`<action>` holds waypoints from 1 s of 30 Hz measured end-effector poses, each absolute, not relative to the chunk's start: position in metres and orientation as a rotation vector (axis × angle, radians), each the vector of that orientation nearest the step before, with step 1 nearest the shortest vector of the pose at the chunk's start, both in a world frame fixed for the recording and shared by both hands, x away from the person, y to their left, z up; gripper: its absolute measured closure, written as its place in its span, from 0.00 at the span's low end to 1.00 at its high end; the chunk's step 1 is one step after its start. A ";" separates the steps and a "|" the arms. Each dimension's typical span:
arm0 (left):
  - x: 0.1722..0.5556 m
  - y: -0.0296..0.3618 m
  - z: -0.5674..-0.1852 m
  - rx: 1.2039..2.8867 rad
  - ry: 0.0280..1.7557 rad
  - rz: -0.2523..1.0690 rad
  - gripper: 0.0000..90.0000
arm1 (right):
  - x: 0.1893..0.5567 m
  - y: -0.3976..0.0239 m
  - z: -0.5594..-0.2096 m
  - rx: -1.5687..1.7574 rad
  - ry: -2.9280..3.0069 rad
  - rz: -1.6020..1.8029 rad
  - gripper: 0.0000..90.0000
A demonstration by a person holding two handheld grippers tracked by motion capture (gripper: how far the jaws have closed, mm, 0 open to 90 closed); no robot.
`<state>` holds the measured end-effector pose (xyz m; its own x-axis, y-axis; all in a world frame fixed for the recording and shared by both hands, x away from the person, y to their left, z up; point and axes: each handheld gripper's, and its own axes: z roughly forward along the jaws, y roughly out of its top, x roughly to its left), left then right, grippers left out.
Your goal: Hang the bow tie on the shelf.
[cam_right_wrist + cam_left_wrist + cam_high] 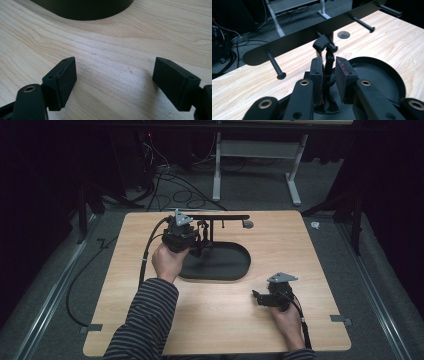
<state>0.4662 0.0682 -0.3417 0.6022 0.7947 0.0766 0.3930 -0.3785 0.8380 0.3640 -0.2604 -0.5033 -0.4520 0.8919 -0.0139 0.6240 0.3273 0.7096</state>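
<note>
Basically, black strap [322, 43] hanging off rack peg [331, 46]: light, floppy (grab mid-length); left gripper [329, 65] slightly parted astride it, right gripper [113, 75] wide open.

The left forearm, in a striped sleeve [145, 315], ran from the six o'clock edge of the high view toward twelve o'clock. Its hand [167, 262] gripped the left gripper [200, 242], whose jaws pointed toward three o'clock. In the left gripper view those jaws stood a little apart, their pads [342, 72] pressing on nothing.

The right hand [287, 317] lay near five o'clock and held the right gripper [256, 296], which pointed toward nine o'clock. In the right gripper view its jaws stood wide apart.
</note>
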 end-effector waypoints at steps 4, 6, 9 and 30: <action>0.462 0.069 -0.340 2.004 0.924 0.603 0.82 | 0.364 -0.260 -0.503 1.339 2.195 0.903 0.23; 0.459 0.070 -0.340 1.997 0.921 0.598 0.81 | 0.364 -0.260 -0.503 1.340 2.195 0.903 0.23; 0.457 0.073 -0.340 1.988 0.920 0.592 0.78 | 0.364 -0.260 -0.503 1.339 2.195 0.904 0.23; 0.440 0.091 -0.341 1.951 0.913 0.542 0.73 | 0.364 -0.260 -0.503 1.339 2.196 0.903 0.23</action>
<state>0.4400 0.0905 -0.3412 0.6332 0.7738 0.0173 0.3853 -0.3345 0.8600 0.3640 -0.2604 -0.5033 -0.4528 0.8915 -0.0140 0.6237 0.3279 0.7095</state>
